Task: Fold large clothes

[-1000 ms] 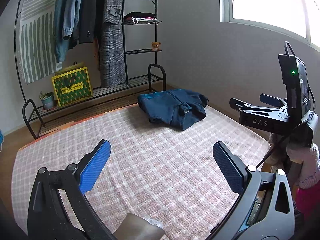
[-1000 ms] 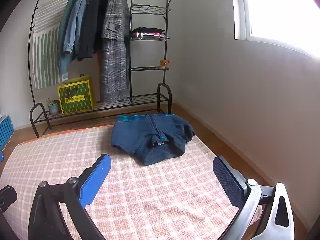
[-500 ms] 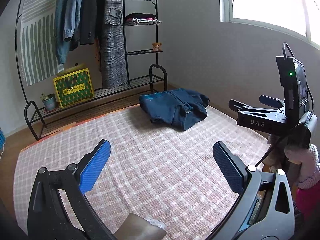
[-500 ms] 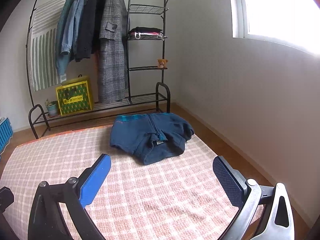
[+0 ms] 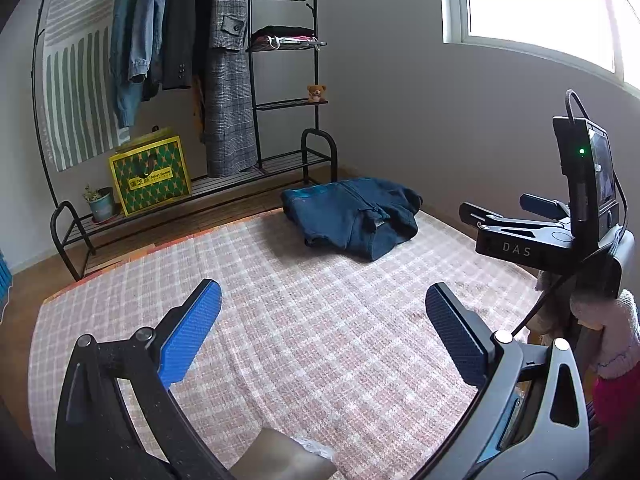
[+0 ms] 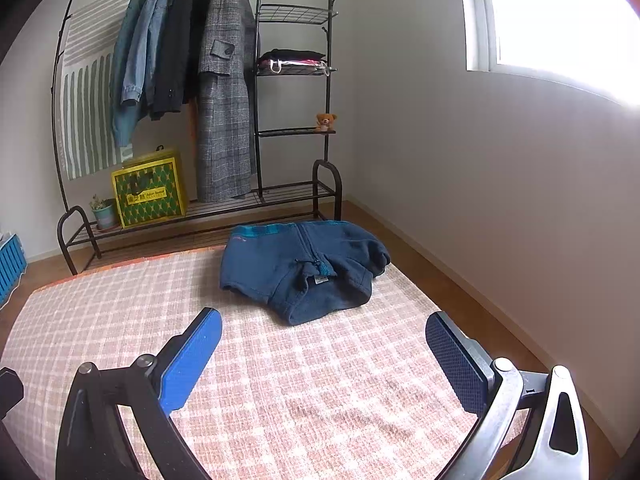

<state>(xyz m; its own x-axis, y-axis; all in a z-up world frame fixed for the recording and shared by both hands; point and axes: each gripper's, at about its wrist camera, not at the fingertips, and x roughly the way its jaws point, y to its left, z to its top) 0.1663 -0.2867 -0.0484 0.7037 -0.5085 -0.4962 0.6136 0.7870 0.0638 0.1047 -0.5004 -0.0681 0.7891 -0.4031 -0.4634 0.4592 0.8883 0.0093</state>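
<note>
Little has changed over the last second: both views have drifted slightly, so the rack (image 6: pixel 200 92) sits a touch more to the right in frame, and neither tool has closed in on the garment. The left gripper (image 5: pixel 324 334) and the right gripper (image 6: pixel 324 354) both stand wide apart with nothing between their pads, held above the rug (image 6: pixel 280 380).

A dark blue jacket (image 6: pixel 298 270) lies at centre frame in the right view and right of centre in the left view, on the rug's far end near the rack. It already looks folded into a compact bundle, though one lobe bulges toward the wall and the lower flap sticks out, so the fold may be done or may want a last tidy; I cannot tell which.

Room is generous: bare rug fills the lower half of both views. The jacket's far edge lies near the rug's border, with the wall (image 6: pixel 480 200) closing in on the right.
</note>
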